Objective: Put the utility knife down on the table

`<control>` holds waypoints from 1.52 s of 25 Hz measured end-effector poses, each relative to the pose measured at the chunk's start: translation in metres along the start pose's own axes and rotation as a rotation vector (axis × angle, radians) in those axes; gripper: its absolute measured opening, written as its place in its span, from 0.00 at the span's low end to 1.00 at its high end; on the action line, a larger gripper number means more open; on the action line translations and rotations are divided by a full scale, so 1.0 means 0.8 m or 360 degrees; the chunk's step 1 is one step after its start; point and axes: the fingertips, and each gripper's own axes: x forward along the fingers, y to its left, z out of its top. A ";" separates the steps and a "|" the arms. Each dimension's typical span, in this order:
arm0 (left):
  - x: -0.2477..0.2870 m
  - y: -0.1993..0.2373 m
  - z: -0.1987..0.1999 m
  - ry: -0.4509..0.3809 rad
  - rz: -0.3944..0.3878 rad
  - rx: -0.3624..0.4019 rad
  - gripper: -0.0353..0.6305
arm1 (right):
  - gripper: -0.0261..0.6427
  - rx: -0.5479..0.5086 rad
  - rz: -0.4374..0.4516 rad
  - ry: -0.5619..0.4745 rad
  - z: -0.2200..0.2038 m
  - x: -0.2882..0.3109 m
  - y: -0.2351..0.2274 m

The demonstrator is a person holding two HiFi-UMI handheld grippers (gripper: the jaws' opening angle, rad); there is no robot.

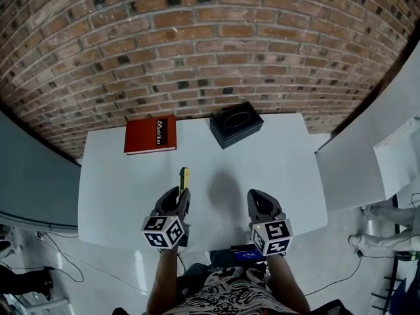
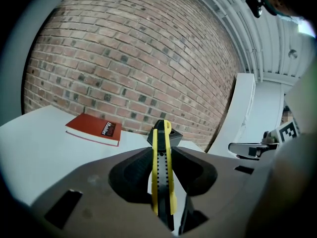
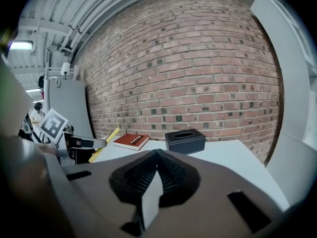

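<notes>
The left gripper clamps the yellow-and-black plastic utility knife pointing forward over the white table, while the right gripper is pinched together and empty, so releasing from this height could bounce it off the near edge.

The only legible print is a white word on the black band of the red book. The book lies on the surface, ahead of the left tool and a little to its left. The word appears to read "Mobilier", though the letters are small. The left tool and the right tool each carry black-and-white square code patterns on their rear faces.
</notes>
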 end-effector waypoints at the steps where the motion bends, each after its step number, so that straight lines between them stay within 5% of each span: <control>1: 0.002 0.002 -0.004 0.0016 0.0006 0.0003 0.24 | 0.04 0.0003 -0.0005 0.0015 -0.004 0.001 -0.002; 7: 0.019 0.009 -0.027 0.0156 0.0035 0.0198 0.24 | 0.04 0.0023 -0.0028 0.0076 -0.021 0.014 -0.013; 38: 0.095 0.062 -0.155 0.0697 0.0094 0.0380 0.24 | 0.04 0.0064 0.0002 0.0382 -0.091 0.086 -0.047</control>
